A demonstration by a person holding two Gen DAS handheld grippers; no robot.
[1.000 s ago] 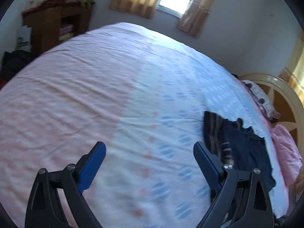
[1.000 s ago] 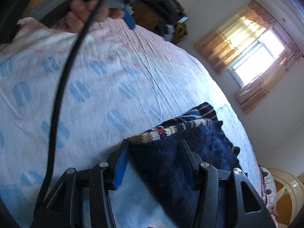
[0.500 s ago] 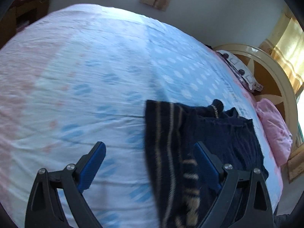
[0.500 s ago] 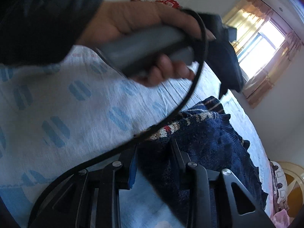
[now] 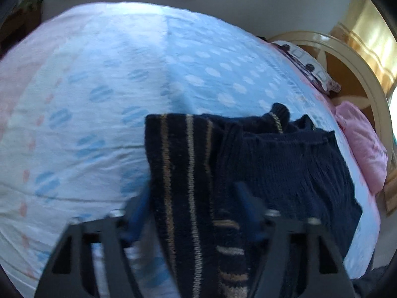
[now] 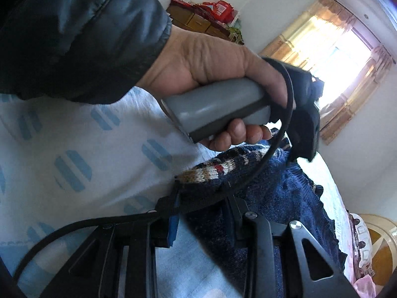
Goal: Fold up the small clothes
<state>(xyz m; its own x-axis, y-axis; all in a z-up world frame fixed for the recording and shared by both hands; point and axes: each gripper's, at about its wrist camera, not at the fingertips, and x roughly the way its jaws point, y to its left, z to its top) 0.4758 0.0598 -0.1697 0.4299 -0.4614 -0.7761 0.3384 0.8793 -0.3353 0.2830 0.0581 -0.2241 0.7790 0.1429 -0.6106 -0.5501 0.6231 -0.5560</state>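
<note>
A dark navy knitted sweater (image 5: 285, 168) lies on the bed, with a tan-striped band (image 5: 188, 161) along its left side. My left gripper (image 5: 192, 198) straddles that band. Its jaws are closing with the band between the blue pads; the fingers are blurred, and I see no firm squeeze. In the right wrist view the same sweater (image 6: 285, 198) shows a patterned hem (image 6: 215, 168). My right gripper (image 6: 202, 198) is closing on that hem, and the knit bunches between its pads. A person's hand (image 6: 211, 59) holds the left gripper's grey handle (image 6: 215, 109) just above.
The sheet (image 5: 124, 87) is white with blue and pink marks. A pink garment (image 5: 364, 149) and a patterned pillow (image 5: 307, 72) lie by the cream headboard (image 5: 347, 57). A black cable (image 6: 273, 154) loops across the right gripper's view. A dark sleeve (image 6: 74, 37) fills the upper left.
The left gripper swung right from bare sheet to over the sweater's striped band, and its jaws narrowed around it. The right gripper stayed put and tightened on the hem.
</note>
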